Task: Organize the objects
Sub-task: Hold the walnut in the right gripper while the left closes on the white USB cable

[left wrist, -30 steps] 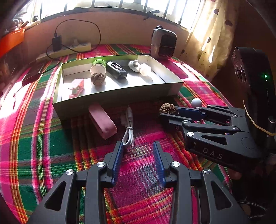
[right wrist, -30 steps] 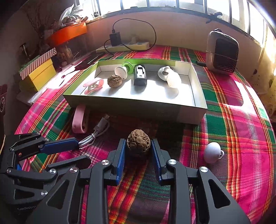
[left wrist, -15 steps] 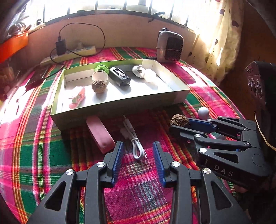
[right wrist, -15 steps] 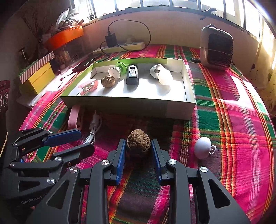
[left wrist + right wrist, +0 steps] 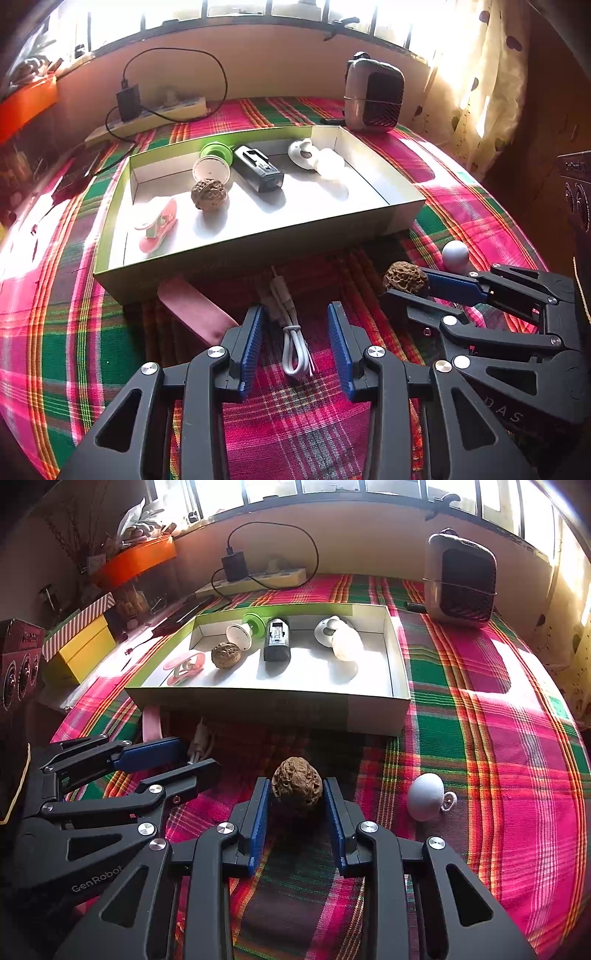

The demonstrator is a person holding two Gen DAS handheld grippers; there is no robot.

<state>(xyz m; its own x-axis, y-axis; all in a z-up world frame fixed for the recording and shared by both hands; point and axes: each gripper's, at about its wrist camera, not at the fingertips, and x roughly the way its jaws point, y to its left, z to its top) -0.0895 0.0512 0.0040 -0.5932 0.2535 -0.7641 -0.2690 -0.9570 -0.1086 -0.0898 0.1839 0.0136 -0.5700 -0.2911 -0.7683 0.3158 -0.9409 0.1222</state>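
The right gripper (image 5: 296,801) pinches a walnut (image 5: 296,791) between its blue pads, held over the plaid bench (image 5: 517,738) just near of the box (image 5: 369,716). The left gripper (image 5: 295,339) is spread wide with nothing between its fingers, hovering above a coiled white cable (image 5: 293,347) that lies on the cloth, with a pink case (image 5: 195,314) to its left.

The step in hand looks like carrying the walnut into the box. To do it well, lift enough for the nut to pass over the near wall, then travel far and a little left toward the walnut in the box (image 5: 226,655), so like sits with like. Lower it close to the box floor before easing the pads apart; a round, ridged shell will roll if dropped. Keep the squeeze steady, since the pads grip it only across its widest part.

The held walnut's long axis appears to run roughly upright in the right wrist view, its narrower end up and the broad end down toward the cloth. In the left wrist view it juts past the fingertips. A white earbud-like thing (image 5: 426,796) lies to the right on the cloth, well apart from the box.
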